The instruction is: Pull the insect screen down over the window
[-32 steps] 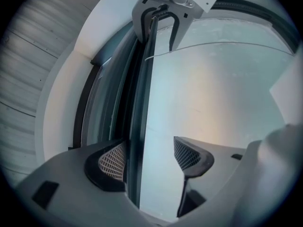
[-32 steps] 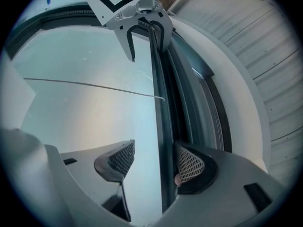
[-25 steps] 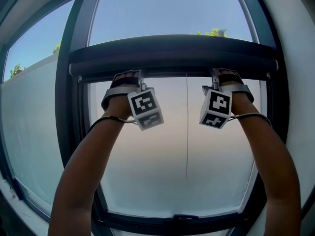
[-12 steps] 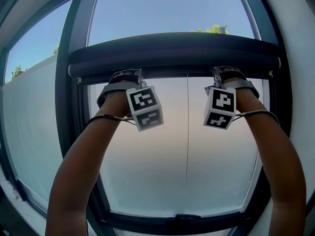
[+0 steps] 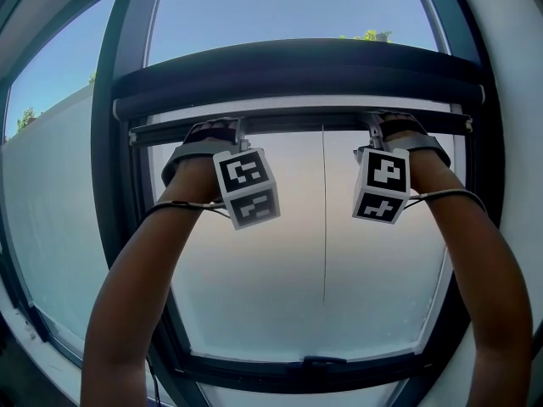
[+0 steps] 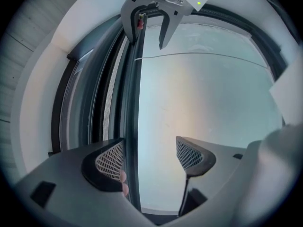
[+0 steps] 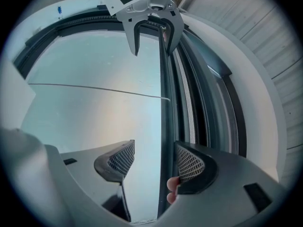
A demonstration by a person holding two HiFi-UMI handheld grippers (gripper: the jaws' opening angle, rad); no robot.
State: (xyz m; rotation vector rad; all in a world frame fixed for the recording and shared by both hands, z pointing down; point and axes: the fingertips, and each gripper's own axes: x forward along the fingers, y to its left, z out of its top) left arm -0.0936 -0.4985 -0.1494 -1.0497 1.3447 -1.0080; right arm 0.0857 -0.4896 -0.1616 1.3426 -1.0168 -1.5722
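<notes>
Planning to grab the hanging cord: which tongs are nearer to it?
Right. The right tongs are at the bar just right of the cord; the left tongs are farther to its left.

Clear blue sky (image 5: pixel 280 11) high up. Green treetop (image 5: pixel 371 36) at upper right, another treetop (image 5: pixel 19 119) far left. Below, pale outside wall (image 5: pixel 51 210). White room wall (image 5: pixel 519 75) along right edge.

A dark window frame (image 5: pixel 109 142) stands in a white wall (image 5: pixel 513 32). Bright daylight comes in; blue sky (image 5: pixel 280 7) and green treetops (image 5: pixel 370 35) show above a pale surface (image 5: pixel 51 193) outside.
</notes>
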